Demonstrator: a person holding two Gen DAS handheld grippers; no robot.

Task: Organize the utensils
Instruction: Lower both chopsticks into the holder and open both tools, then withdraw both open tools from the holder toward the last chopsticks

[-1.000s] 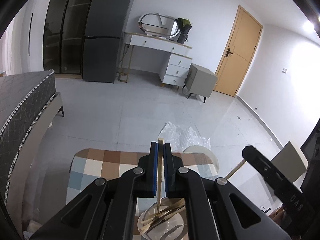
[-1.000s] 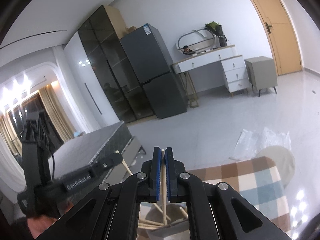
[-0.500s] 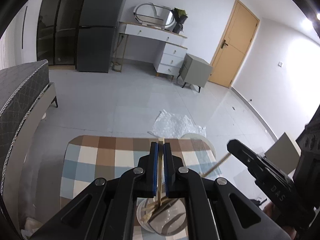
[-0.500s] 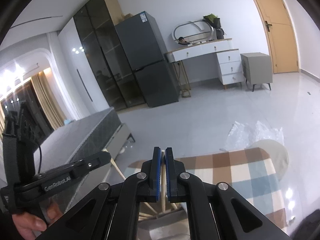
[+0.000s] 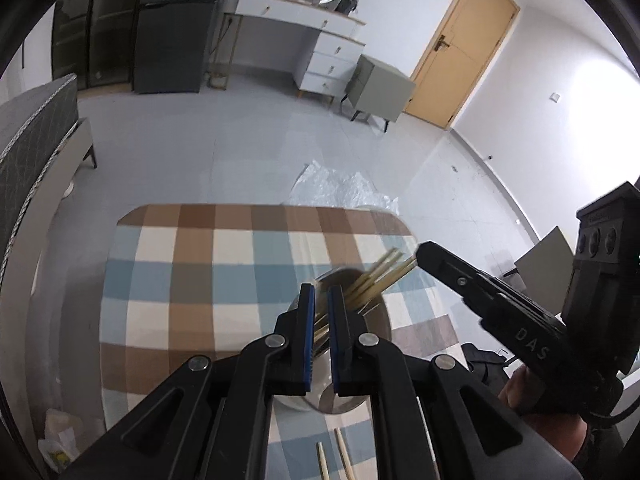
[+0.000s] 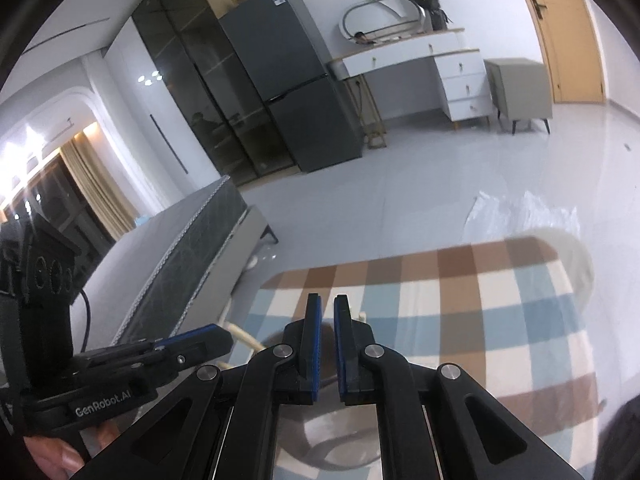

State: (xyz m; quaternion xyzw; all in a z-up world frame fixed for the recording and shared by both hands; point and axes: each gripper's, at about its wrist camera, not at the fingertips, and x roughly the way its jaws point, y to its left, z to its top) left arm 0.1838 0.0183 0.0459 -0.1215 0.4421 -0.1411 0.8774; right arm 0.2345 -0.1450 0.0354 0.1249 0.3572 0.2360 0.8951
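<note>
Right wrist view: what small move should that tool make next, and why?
Probably lift the right tool clear of the metal cup: its jaws are opening, nothing between them; chopsticks lean in the cup, and two loose chopsticks lie on the cloth.

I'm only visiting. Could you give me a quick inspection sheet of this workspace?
Surface: brown, blue and cream checked tablecloth, lying flat.
Job's things: wooden chopsticks leaning in a round metal bowl; two loose chopsticks on the cloth.
Clutter: clear plastic sheet on the floor beyond the table.
Grippers: left gripper nearly closed above the bowl, hold unclear; right gripper jaws opening, nothing between them.
Cables: black cable behind the left gripper.
Surroundings: grey fridge, white desk, wooden door, grey bed.
</note>
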